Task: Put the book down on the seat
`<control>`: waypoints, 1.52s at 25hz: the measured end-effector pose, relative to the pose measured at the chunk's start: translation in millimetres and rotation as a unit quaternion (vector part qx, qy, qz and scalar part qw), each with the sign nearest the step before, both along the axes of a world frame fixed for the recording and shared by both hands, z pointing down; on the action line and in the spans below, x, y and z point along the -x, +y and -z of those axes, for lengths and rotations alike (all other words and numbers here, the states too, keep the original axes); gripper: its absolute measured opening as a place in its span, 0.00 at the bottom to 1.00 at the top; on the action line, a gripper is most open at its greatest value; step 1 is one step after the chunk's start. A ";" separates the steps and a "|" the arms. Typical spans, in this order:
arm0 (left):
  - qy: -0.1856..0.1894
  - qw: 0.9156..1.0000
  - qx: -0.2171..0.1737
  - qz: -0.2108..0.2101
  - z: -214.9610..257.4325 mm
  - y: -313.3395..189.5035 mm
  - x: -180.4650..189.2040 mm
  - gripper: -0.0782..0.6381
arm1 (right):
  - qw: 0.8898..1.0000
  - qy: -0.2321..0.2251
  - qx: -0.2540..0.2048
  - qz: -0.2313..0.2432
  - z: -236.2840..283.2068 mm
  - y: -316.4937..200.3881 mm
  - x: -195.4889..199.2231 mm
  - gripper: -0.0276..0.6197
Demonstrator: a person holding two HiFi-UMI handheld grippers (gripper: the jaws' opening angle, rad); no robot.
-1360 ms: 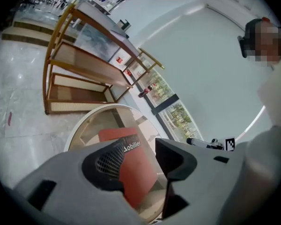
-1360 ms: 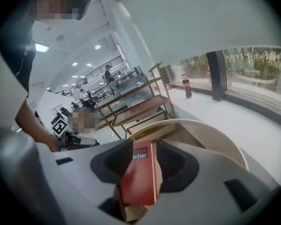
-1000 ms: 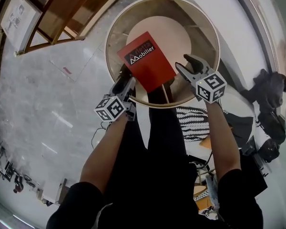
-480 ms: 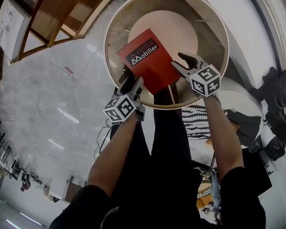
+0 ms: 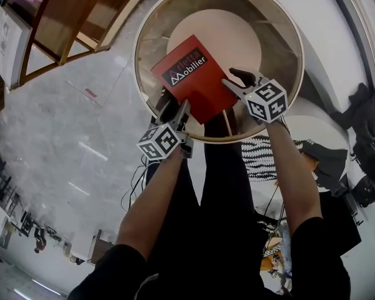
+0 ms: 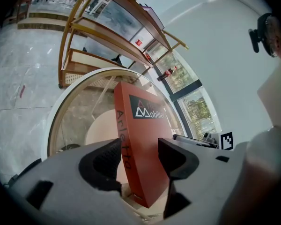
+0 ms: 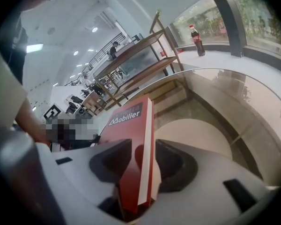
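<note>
Item one, the pale marble floor (image 5: 62,117), fills the head view from 7 to 11 o'clock. Item two, a round chair (image 5: 139,74) with a clear tub-shaped shell and a light rim, sits at 12 o'clock, straight ahead of our knees. Item three, a wooden shelf unit (image 5: 62,24), stands at 10 o'clock of the chair. Item four, the seat (image 5: 237,30), is a round beige pad inside the shell with most of its surface bare. Item five, the book (image 5: 190,77), is a red hardback with a dark title band. It hangs tilted over the seat's 7 o'clock part, not lying flat, and we cannot tell whether its lowest corner touches the pad. Item six, the left gripper (image 5: 173,108), is clamped across the spine end at the book's 7 o'clock corner. Its own view shows both pads against the covers. Item seven, the right gripper (image 5: 233,81), has the book's 4 o'clock edge between its jaws. They have just been closing, and in its own view the pads seem to meet both covers. Item eight, two marker cubes (image 5: 160,141), ride one on each tool. Item nine, a cola bottle (image 7: 195,34), stands far off at 1 o'clock in the right gripper view. We judge the task part done: the book is over the seat, with lowering, laying flat and letting go left.
</note>
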State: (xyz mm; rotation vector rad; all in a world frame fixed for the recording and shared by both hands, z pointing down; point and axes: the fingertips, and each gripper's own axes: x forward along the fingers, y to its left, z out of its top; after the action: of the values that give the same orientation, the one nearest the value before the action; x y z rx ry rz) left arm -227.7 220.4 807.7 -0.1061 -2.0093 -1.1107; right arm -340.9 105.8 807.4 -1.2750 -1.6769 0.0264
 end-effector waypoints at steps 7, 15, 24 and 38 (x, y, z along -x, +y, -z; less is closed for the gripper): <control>0.006 1.000 0.002 -0.001 -3.5 -2.3 1.8 0.43 | 1.000 0.015 -0.001 0.014 -4.7 7.7 -0.3 0.26; 0.010 1.000 0.001 0.001 -8.2 -6.5 4.8 0.43 | 1.000 0.026 0.006 0.012 -4.4 11.3 2.1 0.24; 0.016 1.000 0.010 0.001 -11.6 -6.3 5.4 0.43 | 0.999 0.035 0.013 0.003 -1.6 12.8 -2.1 0.18; 0.038 0.998 0.030 -0.034 -14.8 0.9 0.6 0.39 | 0.999 0.041 0.005 -0.012 5.7 8.3 -14.8 0.17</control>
State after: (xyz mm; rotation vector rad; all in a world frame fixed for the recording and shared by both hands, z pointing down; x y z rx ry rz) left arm -228.3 221.3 822.5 -0.1077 -1.9647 -0.9897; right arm -326.1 114.1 801.7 -1.2457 -1.6232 0.0998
